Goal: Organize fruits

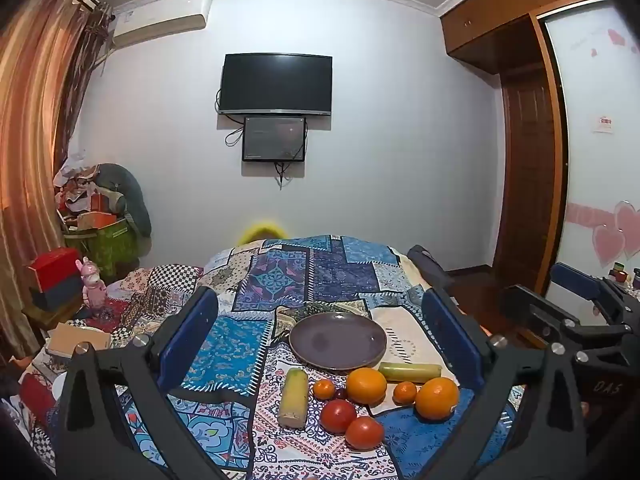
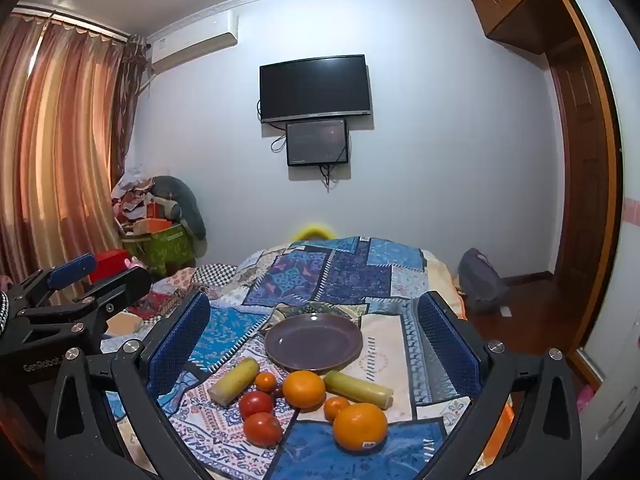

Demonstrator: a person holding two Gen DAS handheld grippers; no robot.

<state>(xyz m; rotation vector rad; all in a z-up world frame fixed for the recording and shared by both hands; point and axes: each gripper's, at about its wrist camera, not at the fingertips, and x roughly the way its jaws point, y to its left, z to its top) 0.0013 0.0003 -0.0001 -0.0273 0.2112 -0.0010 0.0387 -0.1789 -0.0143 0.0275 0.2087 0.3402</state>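
Observation:
A purple plate (image 1: 316, 354) (image 2: 292, 356) lies bare on the patchwork cloth. In front of it lie two large oranges (image 1: 366, 385) (image 2: 360, 426), two small tangerines (image 1: 324, 389) (image 2: 336, 407), two red tomatoes (image 1: 338, 416) (image 2: 262, 429), a small dark grape (image 1: 340, 393) and two yellow-green sugarcane pieces (image 1: 294, 398) (image 2: 358, 389). My left gripper (image 1: 320, 344) is open and empty, held above and short of the fruit. My right gripper (image 2: 316, 344) is open and empty too. Each gripper shows at the edge of the other's view.
The patchwork cloth (image 1: 304, 276) covers a raised surface. A cluttered bedside with boxes (image 1: 56, 276) and a pink toy (image 1: 94, 284) lies left. A grey bag (image 2: 480, 280) sits on the floor at right, near a wooden door (image 2: 580, 184).

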